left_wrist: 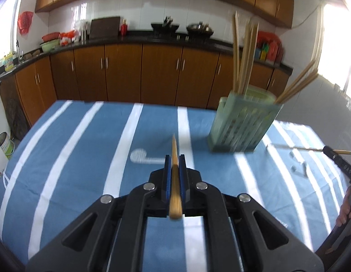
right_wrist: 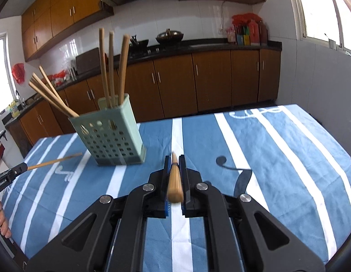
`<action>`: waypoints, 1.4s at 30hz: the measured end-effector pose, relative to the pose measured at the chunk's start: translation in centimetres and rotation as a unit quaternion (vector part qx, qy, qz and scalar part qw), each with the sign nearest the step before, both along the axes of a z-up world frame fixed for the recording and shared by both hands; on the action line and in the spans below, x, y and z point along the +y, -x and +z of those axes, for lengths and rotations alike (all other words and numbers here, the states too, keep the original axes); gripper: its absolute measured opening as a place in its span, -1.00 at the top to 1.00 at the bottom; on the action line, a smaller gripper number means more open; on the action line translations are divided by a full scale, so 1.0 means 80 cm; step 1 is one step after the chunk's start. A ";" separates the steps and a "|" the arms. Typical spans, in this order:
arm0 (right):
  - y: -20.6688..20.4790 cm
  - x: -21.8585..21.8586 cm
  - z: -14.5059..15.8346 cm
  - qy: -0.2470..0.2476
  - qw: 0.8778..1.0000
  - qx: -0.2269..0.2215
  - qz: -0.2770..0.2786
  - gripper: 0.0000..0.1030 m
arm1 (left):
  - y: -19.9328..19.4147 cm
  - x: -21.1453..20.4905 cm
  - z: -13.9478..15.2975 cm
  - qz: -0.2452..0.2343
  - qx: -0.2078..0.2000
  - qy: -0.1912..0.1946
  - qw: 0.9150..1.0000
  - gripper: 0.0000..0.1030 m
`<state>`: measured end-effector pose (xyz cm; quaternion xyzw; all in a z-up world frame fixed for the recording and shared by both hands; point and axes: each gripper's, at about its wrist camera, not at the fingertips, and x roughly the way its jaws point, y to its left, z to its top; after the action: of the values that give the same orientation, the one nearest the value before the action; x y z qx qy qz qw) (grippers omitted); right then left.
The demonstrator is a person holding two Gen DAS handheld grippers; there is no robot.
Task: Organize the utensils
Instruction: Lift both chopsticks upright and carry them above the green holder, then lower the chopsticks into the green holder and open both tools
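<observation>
A pale green perforated utensil holder (left_wrist: pixel 244 124) stands on the blue striped tablecloth with several wooden chopsticks (left_wrist: pixel 245 52) sticking out of it; it also shows in the right wrist view (right_wrist: pixel 109 133). My left gripper (left_wrist: pixel 174 158) is shut on a wooden chopstick (left_wrist: pixel 175 188) that points forward, left of the holder. My right gripper (right_wrist: pixel 174 159) is shut on another wooden chopstick (right_wrist: pixel 175 181), right of the holder. Each gripper shows at the edge of the other's view, holding its chopstick (right_wrist: pixel 53 159) above the cloth.
The table (left_wrist: pixel 84 149) stands in a kitchen with brown cabinets (left_wrist: pixel 141 72) and a dark counter with pots (left_wrist: pixel 199 29) behind it. A window (right_wrist: pixel 322 6) is at the right. The table's far edge lies just behind the holder.
</observation>
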<state>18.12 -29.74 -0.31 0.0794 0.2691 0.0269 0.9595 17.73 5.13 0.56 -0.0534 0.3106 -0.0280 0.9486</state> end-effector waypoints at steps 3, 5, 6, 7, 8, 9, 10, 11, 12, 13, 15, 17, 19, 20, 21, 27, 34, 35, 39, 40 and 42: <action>0.003 0.000 0.015 -0.005 1.000 -0.017 0.003 0.86 | 0.005 0.000 0.026 -0.003 -0.029 0.008 1.000 0.85; 0.005 0.001 0.022 -0.005 1.000 -0.025 0.004 0.86 | 0.007 -0.002 0.037 -0.005 -0.039 0.011 0.999 0.85; 0.006 0.001 0.026 -0.005 1.000 -0.028 0.005 0.86 | 0.008 -0.002 0.041 -0.005 -0.044 0.012 0.999 0.85; 0.006 0.001 0.028 -0.005 1.000 -0.030 0.005 0.86 | 0.008 -0.003 0.046 -0.006 -0.048 0.013 0.999 0.85; 0.006 0.000 0.029 -0.005 0.999 -0.032 0.006 0.86 | 0.008 -0.004 0.050 -0.006 -0.051 0.014 0.999 0.85; 0.007 0.000 0.033 -0.007 0.999 -0.035 0.007 0.86 | 0.008 -0.003 0.053 -0.006 -0.052 0.015 0.999 0.85; 0.008 0.002 0.037 -0.007 0.999 -0.038 0.009 0.86 | 0.008 -0.004 0.057 -0.009 -0.054 0.018 0.998 0.85; 0.009 0.002 0.040 -0.008 0.999 -0.041 0.010 0.86 | 0.008 -0.004 0.061 -0.011 -0.055 0.020 0.998 0.85; 0.010 0.003 0.047 -0.012 0.999 -0.047 0.014 0.86 | 0.009 -0.004 0.065 -0.012 -0.058 0.022 0.998 0.85; 0.012 0.004 0.055 -0.015 0.998 -0.054 0.018 0.86 | 0.009 -0.006 0.074 -0.016 -0.063 0.024 0.998 0.85; 0.014 0.007 0.071 -0.022 0.997 -0.067 0.025 0.86 | 0.010 -0.008 0.086 -0.022 -0.074 0.027 0.997 0.85; 0.016 0.011 0.093 -0.033 0.995 -0.084 0.037 0.86 | 0.012 -0.012 0.100 -0.030 -0.084 0.031 0.996 0.86; 0.018 0.014 0.110 -0.045 0.993 -0.099 0.049 0.86 | 0.013 -0.018 0.115 -0.037 -0.095 0.037 0.994 0.85; 0.020 0.016 0.119 -0.051 0.991 -0.107 0.055 0.86 | 0.014 -0.022 0.123 -0.043 -0.101 0.043 0.993 0.85; 0.022 0.019 0.131 -0.059 0.989 -0.120 0.062 0.86 | 0.014 -0.024 0.130 -0.046 -0.106 0.046 0.992 0.86; 0.020 0.035 0.178 -0.080 0.978 -0.173 0.081 0.86 | 0.007 -0.052 0.187 -0.059 -0.167 0.071 0.982 0.86; -0.009 0.056 0.186 -0.055 0.978 -0.187 0.075 0.86 | -0.016 -0.076 0.228 -0.031 -0.236 0.067 0.969 0.86; -0.013 0.057 0.183 -0.051 0.979 -0.185 0.075 0.86 | -0.020 -0.078 0.229 -0.027 -0.239 0.067 0.968 0.86; -0.037 0.062 0.172 -0.044 0.982 -0.170 0.070 0.86 | -0.047 -0.088 0.217 -0.019 -0.231 0.071 0.970 0.86; -0.042 0.064 0.170 -0.044 0.983 -0.166 0.069 0.86 | -0.053 -0.088 0.215 -0.019 -0.228 0.072 0.971 0.86; -0.054 0.065 0.164 -0.041 0.984 -0.158 0.067 0.86 | -0.066 -0.091 0.204 -0.017 -0.218 0.069 0.973 0.86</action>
<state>22.42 -24.54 12.78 0.0951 0.1178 0.1148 0.9818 22.99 -2.15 16.92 -0.1065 0.0950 -0.0762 0.9868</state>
